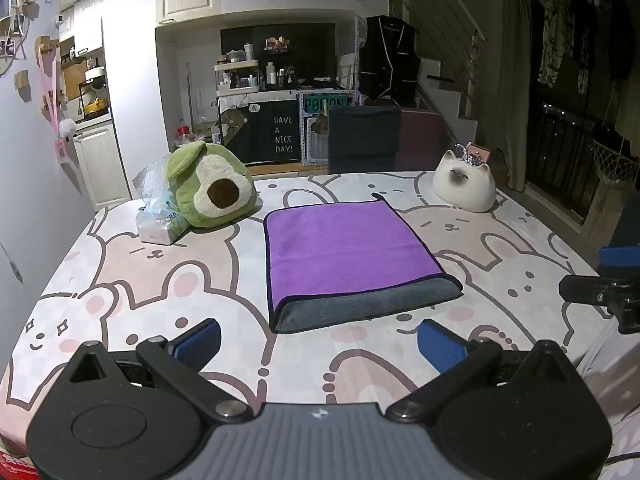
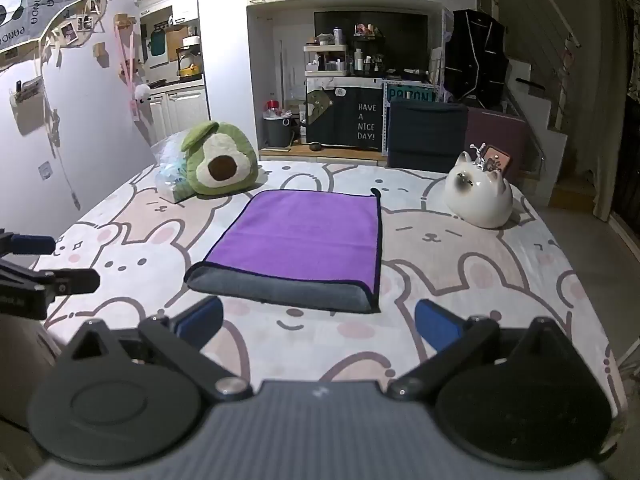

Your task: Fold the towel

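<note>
A purple towel [image 1: 344, 252] with a grey underside lies folded flat in the middle of the table, its grey fold edge toward me. It also shows in the right wrist view [image 2: 304, 240]. My left gripper [image 1: 320, 340] is open and empty, held just short of the towel's near edge. My right gripper [image 2: 318, 324] is open and empty, also just short of the near edge. Each gripper shows at the side of the other's view: the right gripper [image 1: 608, 280] and the left gripper [image 2: 44, 268].
The table [image 1: 160, 280] has a bunny-print cloth. A green avocado plush [image 1: 210, 190] and a plastic bag [image 1: 160, 216] sit at the back left. A white cat-shaped ceramic pot [image 1: 466, 186] stands at the back right. A dark chair [image 1: 364, 138] stands behind the table.
</note>
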{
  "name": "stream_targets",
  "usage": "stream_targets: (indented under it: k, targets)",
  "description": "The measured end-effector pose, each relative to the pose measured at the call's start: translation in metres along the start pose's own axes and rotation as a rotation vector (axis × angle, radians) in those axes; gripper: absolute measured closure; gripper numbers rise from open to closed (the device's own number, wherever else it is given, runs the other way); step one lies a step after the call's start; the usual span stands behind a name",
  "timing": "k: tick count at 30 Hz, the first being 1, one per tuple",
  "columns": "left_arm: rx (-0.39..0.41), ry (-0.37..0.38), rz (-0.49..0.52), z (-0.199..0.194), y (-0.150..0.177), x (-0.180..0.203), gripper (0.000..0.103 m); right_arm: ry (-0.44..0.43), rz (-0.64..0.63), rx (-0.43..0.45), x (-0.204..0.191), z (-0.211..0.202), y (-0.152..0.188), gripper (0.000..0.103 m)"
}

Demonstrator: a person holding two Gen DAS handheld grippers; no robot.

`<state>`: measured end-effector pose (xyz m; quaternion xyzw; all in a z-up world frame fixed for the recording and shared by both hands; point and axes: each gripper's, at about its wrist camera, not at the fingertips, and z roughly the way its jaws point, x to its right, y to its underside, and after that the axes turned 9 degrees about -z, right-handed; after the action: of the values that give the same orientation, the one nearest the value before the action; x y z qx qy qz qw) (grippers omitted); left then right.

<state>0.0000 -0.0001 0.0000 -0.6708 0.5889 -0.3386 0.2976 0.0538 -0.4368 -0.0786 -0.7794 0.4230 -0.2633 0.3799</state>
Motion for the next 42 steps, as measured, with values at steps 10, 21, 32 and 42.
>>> stream_targets:
  k: [10, 21, 32, 42]
  targets:
    - [-0.002, 0.003, -0.006, 0.0, -0.0001, -0.0001, 0.0, 0.002, 0.002, 0.001, 0.0002, -0.0009, -0.0005, 0.0]
    - [-0.006, 0.007, -0.007, -0.0009, 0.0004, 0.0011, 0.0, 0.013, -0.003, 0.0, 0.0016, -0.0025, -0.001, 0.0]
    - [-0.009, 0.009, -0.011, -0.0004, 0.0, 0.0004, 0.0, 0.016, -0.005, 0.0, -0.0006, -0.0023, -0.0007, 0.0]
    - [-0.011, 0.011, -0.013, -0.0003, -0.0002, 0.0002, 0.0, 0.016, -0.005, 0.001, -0.0008, -0.0026, -0.0006, 0.0]
